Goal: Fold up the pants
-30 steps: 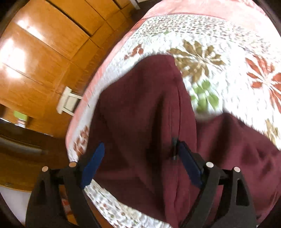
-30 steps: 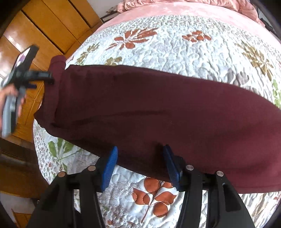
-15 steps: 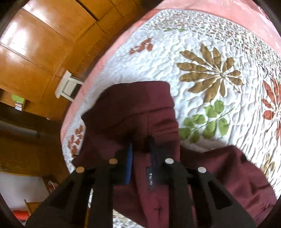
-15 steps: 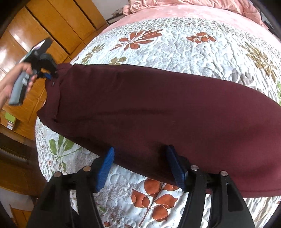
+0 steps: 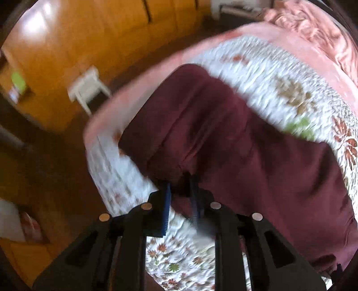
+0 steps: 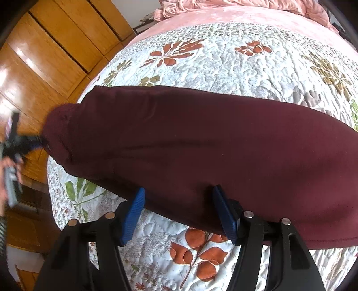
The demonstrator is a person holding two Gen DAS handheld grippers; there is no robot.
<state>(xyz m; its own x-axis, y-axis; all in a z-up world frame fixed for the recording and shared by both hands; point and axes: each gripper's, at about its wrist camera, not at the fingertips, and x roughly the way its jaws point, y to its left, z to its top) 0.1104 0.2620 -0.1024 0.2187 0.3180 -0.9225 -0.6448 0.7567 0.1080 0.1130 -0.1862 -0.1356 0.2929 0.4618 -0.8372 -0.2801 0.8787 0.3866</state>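
Observation:
Dark maroon pants (image 6: pixel 190 138) lie stretched across the floral quilt (image 6: pixel 223 62). My left gripper (image 5: pixel 180 190) pinches the edge of their left end; its jaws ease slightly apart, but the pads still press the cloth (image 5: pixel 246 156). The right wrist view shows that same left gripper (image 6: pixel 33 143) at the far left, held by a hand (image 6: pixel 4 170) beyond the bed's edge. My right gripper (image 6: pixel 178 190) stands open over the near long edge of the pants. Cloth lies between its blue fingers (image 6: pixel 134 208), and they do not press on it.
Wooden wardrobe doors (image 6: pixel 44 44) stand left of the bed. A white stool (image 5: pixel 87 91) is on the floor beside the bed's corner. A pink blanket (image 6: pixel 246 13) is bunched at the far end. Bare quilt (image 5: pixel 279 73) stretches beyond the pants.
The left gripper shut on the end of the pants and swung left and toward the bed's near corner, drawing that end out taut. The right gripper stayed put.

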